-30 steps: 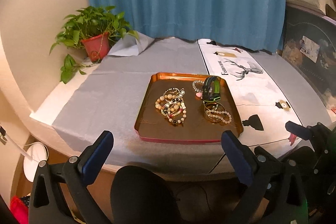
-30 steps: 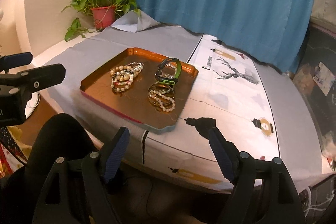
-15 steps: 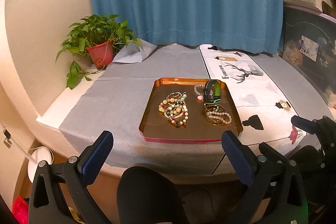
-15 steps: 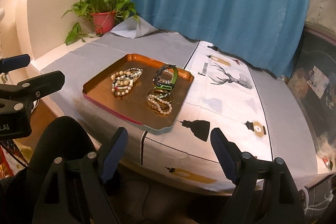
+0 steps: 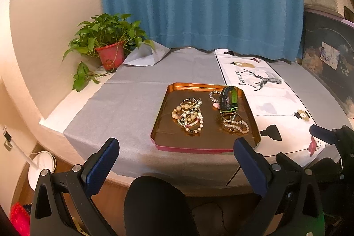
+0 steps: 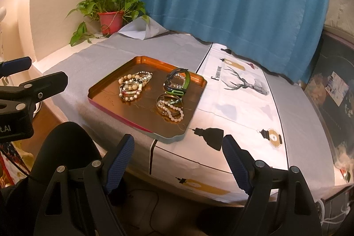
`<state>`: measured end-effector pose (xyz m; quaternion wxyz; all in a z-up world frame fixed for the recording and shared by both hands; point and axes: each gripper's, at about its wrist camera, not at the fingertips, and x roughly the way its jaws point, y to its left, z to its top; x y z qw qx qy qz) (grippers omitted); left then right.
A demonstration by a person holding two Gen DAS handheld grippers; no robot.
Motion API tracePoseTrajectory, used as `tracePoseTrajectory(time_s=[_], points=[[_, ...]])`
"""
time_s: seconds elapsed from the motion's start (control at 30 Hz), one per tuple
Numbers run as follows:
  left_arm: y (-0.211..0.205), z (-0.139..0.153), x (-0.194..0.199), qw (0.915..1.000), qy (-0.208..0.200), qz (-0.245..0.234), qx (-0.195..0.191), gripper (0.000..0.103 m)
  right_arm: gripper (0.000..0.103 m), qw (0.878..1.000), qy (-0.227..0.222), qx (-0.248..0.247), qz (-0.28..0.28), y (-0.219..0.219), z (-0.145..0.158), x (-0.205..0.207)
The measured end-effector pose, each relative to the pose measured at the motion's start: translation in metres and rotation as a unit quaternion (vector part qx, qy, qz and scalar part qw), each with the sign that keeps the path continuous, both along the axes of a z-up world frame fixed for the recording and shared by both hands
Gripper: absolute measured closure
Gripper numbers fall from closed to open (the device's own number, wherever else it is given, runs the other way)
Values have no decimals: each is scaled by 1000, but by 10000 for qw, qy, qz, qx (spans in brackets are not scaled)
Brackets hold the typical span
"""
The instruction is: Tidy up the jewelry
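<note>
Fingers (image 5: 104, 160) wide apart and empty on both grippers, so pinch those light, slippery, floppy bead bracelets (image 5: 188, 117) ahead by one strand, gently.

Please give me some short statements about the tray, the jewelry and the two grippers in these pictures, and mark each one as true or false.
1. All the jewelry lies inside the copper tray. True.
2. The left gripper holds a bracelet. False: it is open and empty, short of the table's near edge.
3. The black and green watch band stands in the far right part of the tray. True.
4. The beaded bracelets are spread on the deer-print cloth. False: they are heaped in the tray's left half.
5. The right gripper is shut on the tray's corner. False: it is open and touches nothing.
6. A potted plant stands at the far left corner. True.
</note>
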<state>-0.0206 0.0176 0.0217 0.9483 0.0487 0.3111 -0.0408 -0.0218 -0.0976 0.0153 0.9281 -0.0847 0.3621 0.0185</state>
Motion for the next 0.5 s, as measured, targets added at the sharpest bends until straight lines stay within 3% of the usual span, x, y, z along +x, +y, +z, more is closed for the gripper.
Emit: tracePoseTrajectory(time_s=[0.5], points=[[-2,-3,0,10000,-22,-34,56,0,21,10000,-25,30,58,-1,1,1]])
